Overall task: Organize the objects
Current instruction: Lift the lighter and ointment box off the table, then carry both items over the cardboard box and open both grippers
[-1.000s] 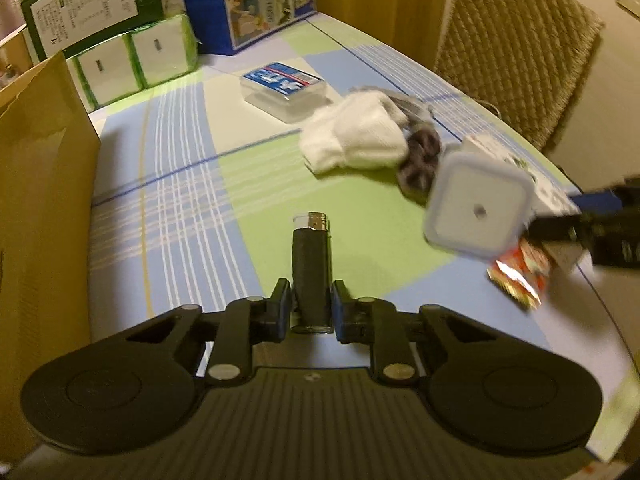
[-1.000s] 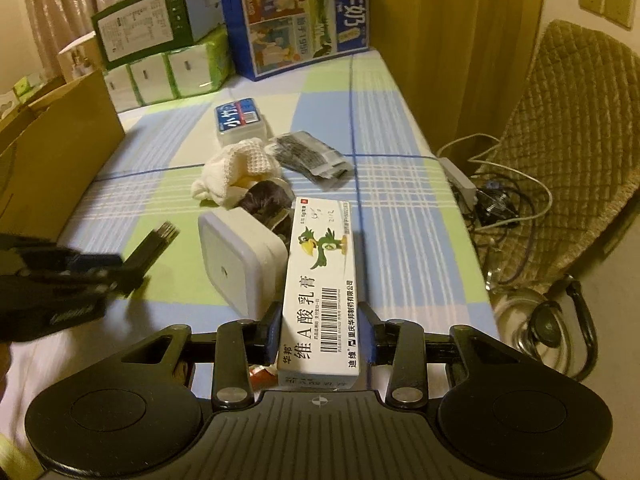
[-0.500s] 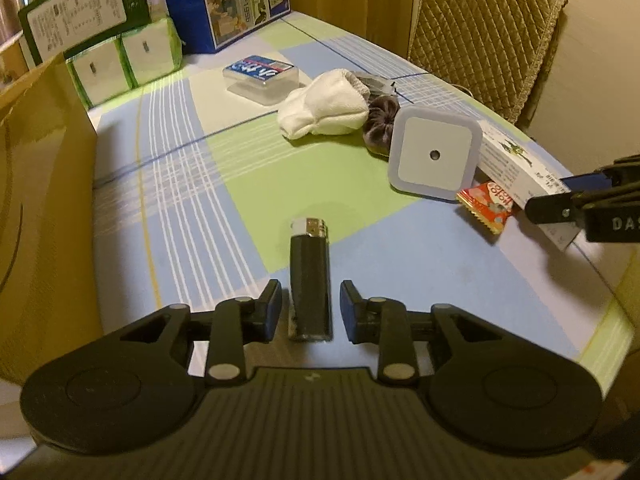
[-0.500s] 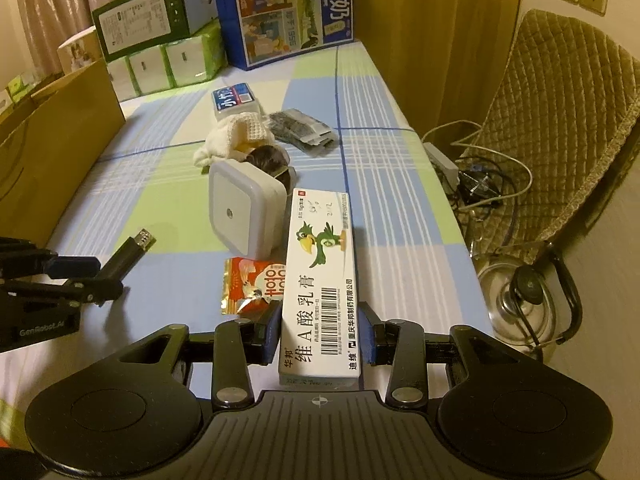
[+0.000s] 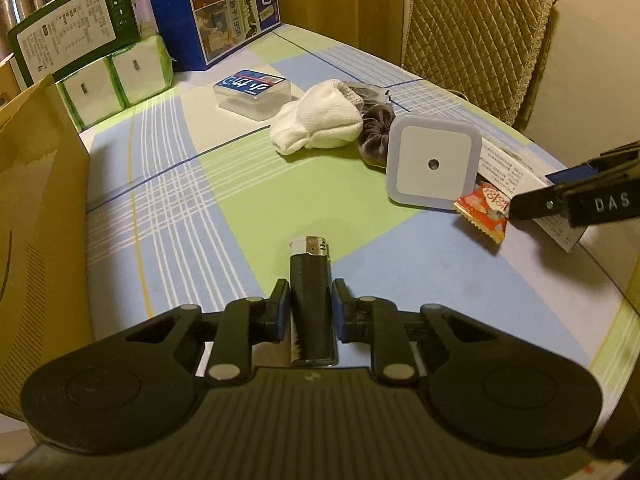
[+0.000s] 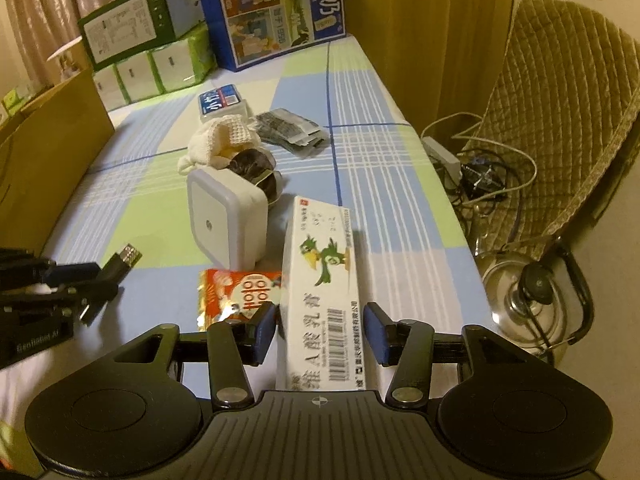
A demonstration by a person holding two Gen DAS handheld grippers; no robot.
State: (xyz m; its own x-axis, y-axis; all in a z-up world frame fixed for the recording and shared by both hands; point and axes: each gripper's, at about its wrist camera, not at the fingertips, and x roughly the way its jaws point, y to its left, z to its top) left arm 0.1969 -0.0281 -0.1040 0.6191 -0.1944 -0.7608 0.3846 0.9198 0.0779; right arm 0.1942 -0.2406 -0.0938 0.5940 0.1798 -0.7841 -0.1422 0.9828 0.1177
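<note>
Early stage: left gripper [image 5: 306,304] open around lighter [image 5: 311,300], right gripper [image 6: 320,332] open around ointment box [image 6: 324,292]; far clutter unsorted.

Blue, green and white plaid bench [image 5: 168,208]; black lighter [image 5: 311,304]; white sock [image 5: 320,122]; red snack packet [image 6: 236,294]; olive quilted chair [image 5: 476,36].

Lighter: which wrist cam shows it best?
Left wrist: the lighter lies full length on the table between the open left gripper fingers. The right wrist view shows only its metal tip and some body, angled at the edge.
</note>
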